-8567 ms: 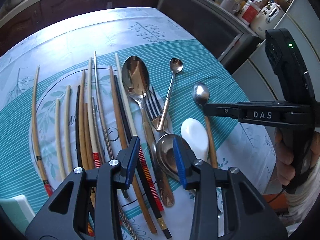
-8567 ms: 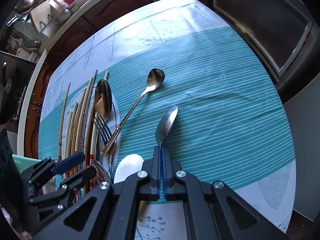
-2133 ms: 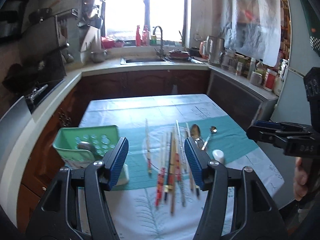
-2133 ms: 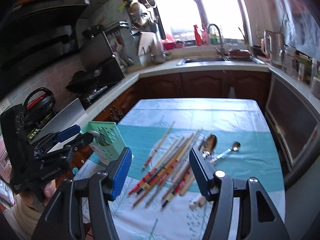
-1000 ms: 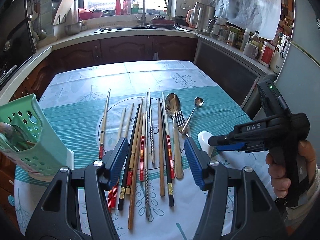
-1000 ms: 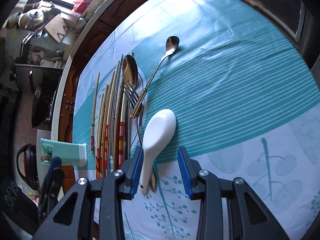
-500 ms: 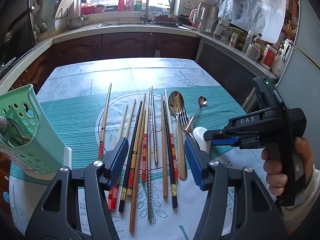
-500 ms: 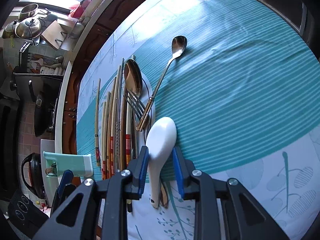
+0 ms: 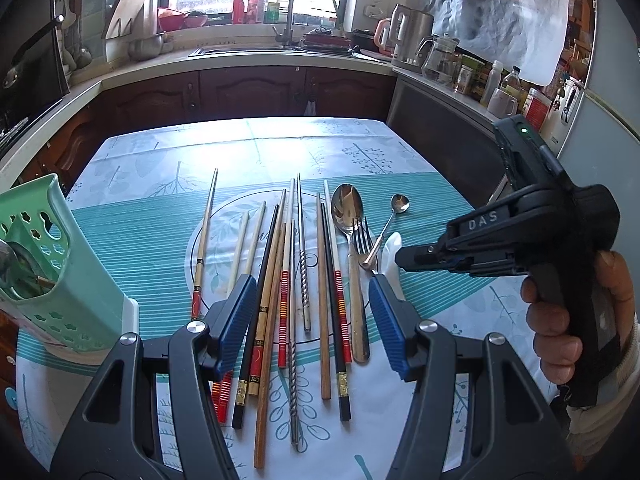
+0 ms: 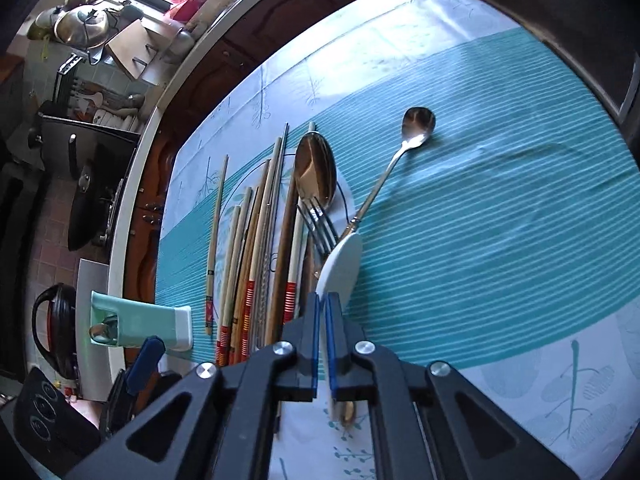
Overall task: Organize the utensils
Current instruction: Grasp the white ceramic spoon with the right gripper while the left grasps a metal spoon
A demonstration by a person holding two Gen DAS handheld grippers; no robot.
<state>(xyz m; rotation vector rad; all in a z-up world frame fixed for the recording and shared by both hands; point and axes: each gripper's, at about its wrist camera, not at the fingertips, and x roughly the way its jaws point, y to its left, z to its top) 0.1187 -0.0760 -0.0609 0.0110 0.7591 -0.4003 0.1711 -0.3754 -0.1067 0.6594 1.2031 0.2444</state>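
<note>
My right gripper (image 10: pixel 322 312) is shut on the handle of a white ceramic spoon (image 10: pixel 342 264), tilted on edge just above the cloth; the spoon also shows in the left wrist view (image 9: pixel 390 252). Beside it lie a fork (image 9: pixel 362 240), a large metal spoon (image 9: pixel 347 206), a small long-handled spoon (image 9: pixel 394 212) and several chopsticks (image 9: pixel 280 280) in a row. My left gripper (image 9: pixel 312 316) is open and empty, above the near ends of the chopsticks. A green utensil holder (image 9: pixel 48 260) stands at the left with a spoon inside.
The table (image 9: pixel 140 240) has a teal striped cloth. The right hand and gripper body (image 9: pixel 560 240) fill the right side of the left wrist view. Kitchen counters, a sink and a stove surround the table.
My right gripper has closed on the white spoon's handle and tipped the spoon onto its edge. My left gripper stays open and has barely moved.
</note>
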